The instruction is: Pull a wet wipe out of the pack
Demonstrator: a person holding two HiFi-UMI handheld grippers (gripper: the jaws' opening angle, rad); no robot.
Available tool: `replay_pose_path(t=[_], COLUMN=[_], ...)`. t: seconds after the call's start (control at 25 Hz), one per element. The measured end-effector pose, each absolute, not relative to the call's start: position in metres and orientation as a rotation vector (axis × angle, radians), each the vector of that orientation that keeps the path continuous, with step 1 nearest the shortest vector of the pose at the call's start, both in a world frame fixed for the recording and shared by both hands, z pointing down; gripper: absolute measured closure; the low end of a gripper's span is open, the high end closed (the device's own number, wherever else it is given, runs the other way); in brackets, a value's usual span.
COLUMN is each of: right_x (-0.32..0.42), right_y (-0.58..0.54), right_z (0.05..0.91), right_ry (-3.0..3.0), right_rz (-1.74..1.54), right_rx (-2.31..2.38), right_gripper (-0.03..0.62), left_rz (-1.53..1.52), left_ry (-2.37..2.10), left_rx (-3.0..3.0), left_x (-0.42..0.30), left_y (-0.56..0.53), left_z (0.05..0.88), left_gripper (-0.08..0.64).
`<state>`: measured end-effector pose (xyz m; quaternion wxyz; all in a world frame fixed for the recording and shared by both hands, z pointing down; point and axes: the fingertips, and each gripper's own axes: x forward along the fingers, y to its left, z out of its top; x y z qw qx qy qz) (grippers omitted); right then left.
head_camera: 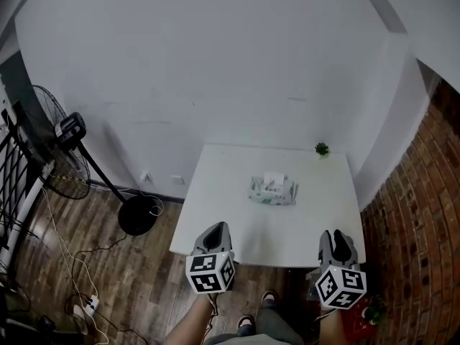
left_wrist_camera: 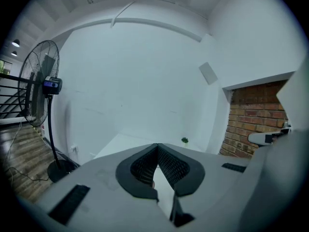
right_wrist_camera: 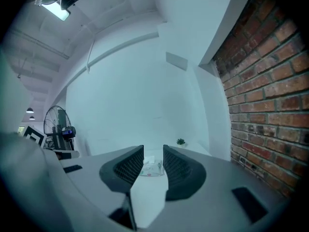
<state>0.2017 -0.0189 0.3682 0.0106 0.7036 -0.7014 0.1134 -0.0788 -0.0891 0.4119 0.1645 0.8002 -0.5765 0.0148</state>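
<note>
The left gripper [head_camera: 218, 230], grey plastic with ribbed black pads, hangs at the near edge of the square white table [head_camera: 237, 225], jaws pressed together at the tips on nothing. The right gripper [head_camera: 338, 237] – same build – hangs at the table's near right corner, jaws spread and empty. The soft, crinkled wet wipe pack [head_camera: 273, 191] lies flat at the table's middle – well apart from both.
</note>
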Motion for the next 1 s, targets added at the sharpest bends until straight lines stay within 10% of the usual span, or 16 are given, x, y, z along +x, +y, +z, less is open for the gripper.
replay_pose_path(t=[1.0], right_x=[0.257], right_y=[-0.232], right_z=[0.368], right_ry=[-2.294], right_rz=[0.414], right_rx=[2.039], right_gripper=[0.467], left_rz=[0.095], left_ry=[-1.765], left_rx=[2.186], left_x=[-0.032], left_y=[-0.263], left_z=[0.408], left_gripper=[0.560])
